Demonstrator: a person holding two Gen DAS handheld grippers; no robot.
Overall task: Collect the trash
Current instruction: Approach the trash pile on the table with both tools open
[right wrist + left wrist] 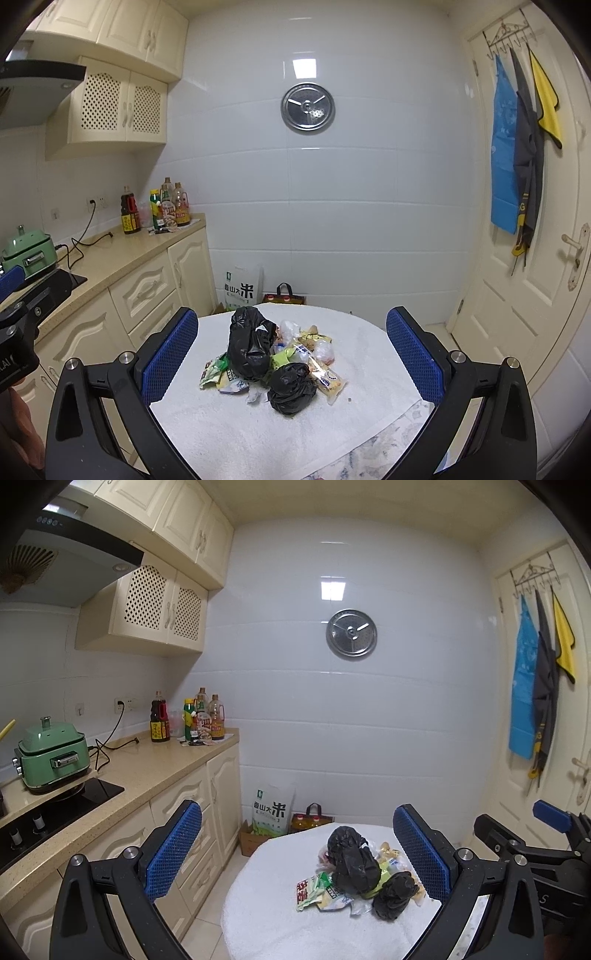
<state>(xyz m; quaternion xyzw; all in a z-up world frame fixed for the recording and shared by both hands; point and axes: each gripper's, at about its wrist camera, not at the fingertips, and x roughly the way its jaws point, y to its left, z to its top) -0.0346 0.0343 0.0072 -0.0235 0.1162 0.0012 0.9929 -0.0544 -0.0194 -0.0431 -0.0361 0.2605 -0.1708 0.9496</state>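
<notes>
Table (pixel 369 373): we see it round, draped in a white towel.
Trash pile (pixel 280 362): near the table's middle, ahead of both claws and touched by neither.
Tall black bag (pixel 249 347): upright, at the pile's left.
Small black bag (pixel 291 387): crumpled at the near edge, wrappers beside it.
Left claw (pixel 297 853): spread wide, empty.
Right claw (pixel 291 360): spread wide, empty.

The rice sack (pixel 240 288) on the floor beyond the round table (pixel 369 354) read "香山大米", the last character largest; the bottle labels were too small to read.
</notes>
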